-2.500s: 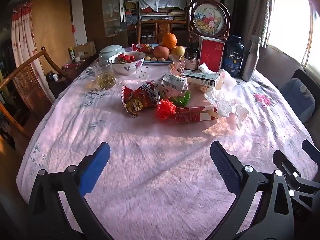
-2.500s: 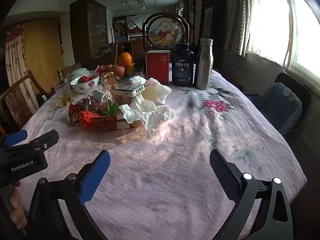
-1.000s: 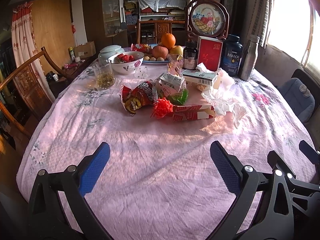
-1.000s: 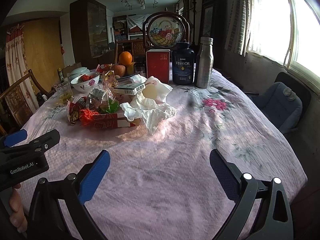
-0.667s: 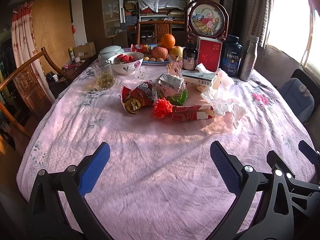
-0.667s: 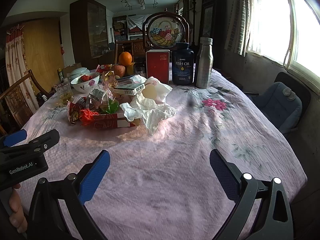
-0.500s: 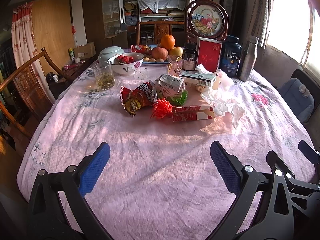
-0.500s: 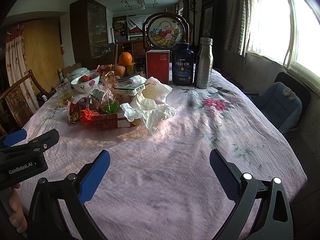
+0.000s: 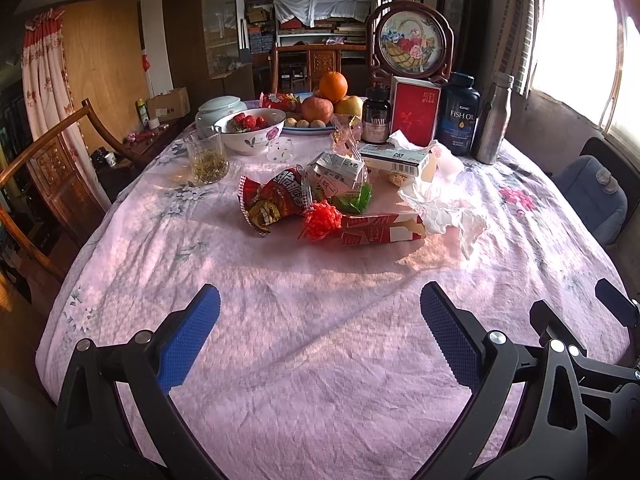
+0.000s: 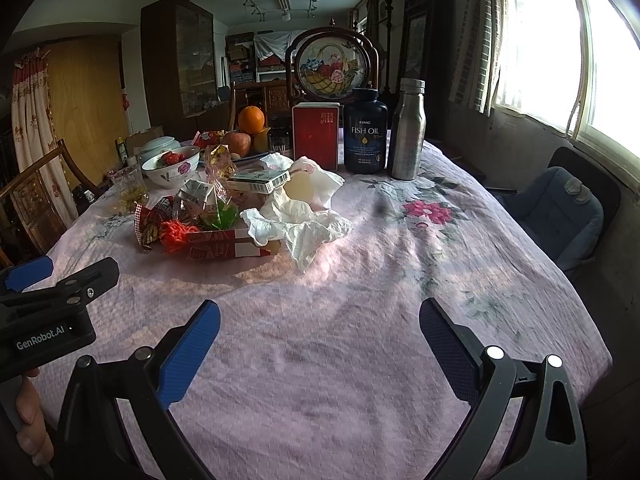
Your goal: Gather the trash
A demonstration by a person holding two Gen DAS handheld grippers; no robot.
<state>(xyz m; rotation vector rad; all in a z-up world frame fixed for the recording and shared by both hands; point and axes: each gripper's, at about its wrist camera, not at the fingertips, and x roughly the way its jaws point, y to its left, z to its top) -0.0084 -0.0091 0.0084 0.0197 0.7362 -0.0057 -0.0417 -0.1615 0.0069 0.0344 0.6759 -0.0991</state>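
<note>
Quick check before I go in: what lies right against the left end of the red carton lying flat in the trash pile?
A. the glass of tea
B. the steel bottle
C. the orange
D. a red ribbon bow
D: the red ribbon bow sits against the left end of the red carton, while the steel bottle, the glass of tea and the orange stand farther back on the table.
</note>
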